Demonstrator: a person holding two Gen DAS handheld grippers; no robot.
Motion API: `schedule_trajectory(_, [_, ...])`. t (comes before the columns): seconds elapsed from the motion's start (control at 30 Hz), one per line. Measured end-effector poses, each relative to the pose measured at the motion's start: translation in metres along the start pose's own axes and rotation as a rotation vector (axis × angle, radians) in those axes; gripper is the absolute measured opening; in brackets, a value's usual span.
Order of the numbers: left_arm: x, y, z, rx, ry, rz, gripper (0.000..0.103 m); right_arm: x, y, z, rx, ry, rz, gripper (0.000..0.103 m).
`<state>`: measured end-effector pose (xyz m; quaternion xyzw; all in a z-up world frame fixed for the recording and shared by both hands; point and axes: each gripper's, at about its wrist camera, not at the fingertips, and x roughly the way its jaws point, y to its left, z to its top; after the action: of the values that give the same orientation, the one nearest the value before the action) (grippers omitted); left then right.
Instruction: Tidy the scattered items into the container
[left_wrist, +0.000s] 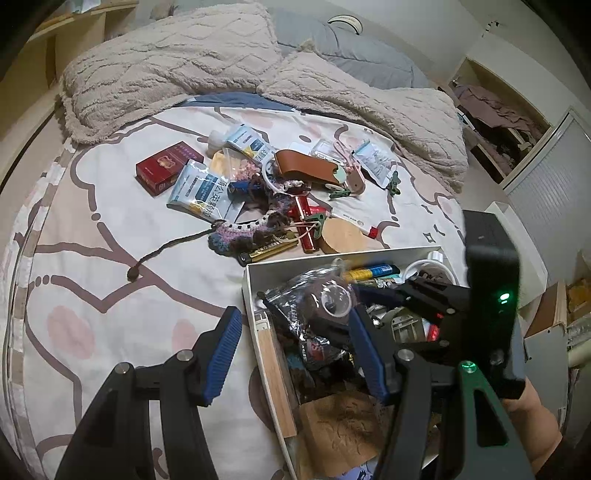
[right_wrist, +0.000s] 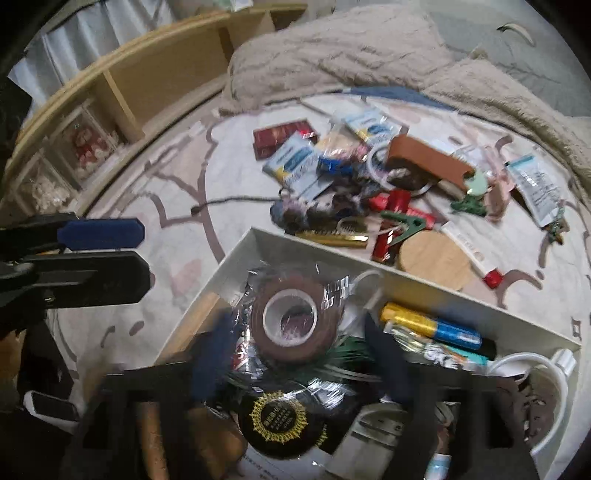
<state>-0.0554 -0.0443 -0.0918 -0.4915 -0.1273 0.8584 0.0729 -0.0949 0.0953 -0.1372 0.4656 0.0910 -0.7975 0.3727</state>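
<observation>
A white box sits on the bed, filled with small items. A wrapped roll of brown tape lies on top of them. My right gripper is open over the box with the tape between its blurred blue fingers; it also shows in the left wrist view. My left gripper is open and empty, straddling the box's left wall. A pile lies beyond the box: red packet, sachets, brown leather case, crochet piece, wooden disc.
A fluffy beige blanket and a grey pillow lie at the head of the bed. Wooden shelves stand to the left. A wardrobe and white cabinet stand to the right.
</observation>
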Motion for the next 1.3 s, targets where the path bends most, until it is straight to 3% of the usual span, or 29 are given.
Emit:
schedule_trajectory(0.07, [-0.002, -0.001, 0.0, 0.0, -0.004, 0.002, 0.061, -0.012, -0.001, -0.002, -0.012, -0.036, -0.006, 0.1])
schedule_trajectory(0.2, [-0.009, -0.007, 0.001, 0.014, -0.04, 0.003, 0.093, -0.036, -0.005, -0.005, -0.018, -0.094, -0.03, 0.103])
schedule_trajectory(0.33, [-0.016, -0.018, 0.001, 0.061, -0.067, 0.018, 0.102, -0.056, -0.014, -0.007, 0.002, -0.135, -0.042, 0.103])
schedule_trajectory(0.5, [-0.022, -0.028, 0.001, 0.097, -0.096, 0.043, 0.102, -0.083, -0.022, -0.013, 0.016, -0.197, -0.06, 0.103])
schedule_trajectory(0.9, [-0.064, -0.054, -0.002, 0.123, -0.249, 0.076, 0.102, -0.152, -0.03, -0.03, 0.034, -0.352, -0.112, 0.103])
schedule_trajectory(1.3, [-0.092, -0.088, -0.042, 0.232, -0.33, 0.219, 0.102, -0.197, -0.04, -0.063, 0.047, -0.427, -0.18, 0.103])
